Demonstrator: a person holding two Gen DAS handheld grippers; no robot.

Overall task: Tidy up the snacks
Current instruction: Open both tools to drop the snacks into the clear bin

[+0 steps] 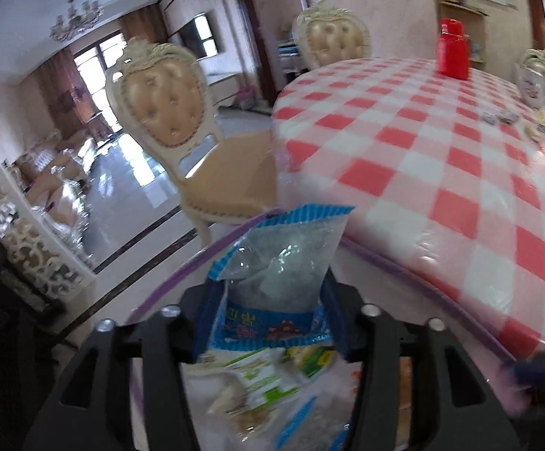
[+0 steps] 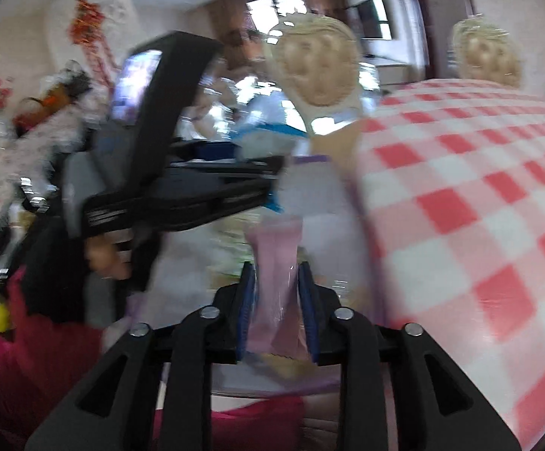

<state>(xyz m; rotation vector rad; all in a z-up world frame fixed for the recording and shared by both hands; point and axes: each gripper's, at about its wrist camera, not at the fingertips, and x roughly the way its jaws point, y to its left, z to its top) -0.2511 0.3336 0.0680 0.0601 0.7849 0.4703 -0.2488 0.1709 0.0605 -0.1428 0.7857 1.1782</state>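
Observation:
My left gripper (image 1: 272,300) is shut on a blue-edged clear snack bag (image 1: 276,259) and holds it above a clear purple-rimmed container (image 1: 441,300) with several snack packets (image 1: 257,379) inside. My right gripper (image 2: 276,293) is shut on a pink snack packet (image 2: 278,263) over the same container (image 2: 310,195). The left gripper (image 2: 182,188) also shows in the right wrist view, held sideways with the blue bag (image 2: 268,131) in it.
A table with a red and white checked cloth (image 1: 441,158) lies to the right. On it stand a red bottle (image 1: 452,50), a white cup (image 1: 532,84) and small items at the far right. Cream padded chairs (image 1: 163,112) stand at the table's left and far side.

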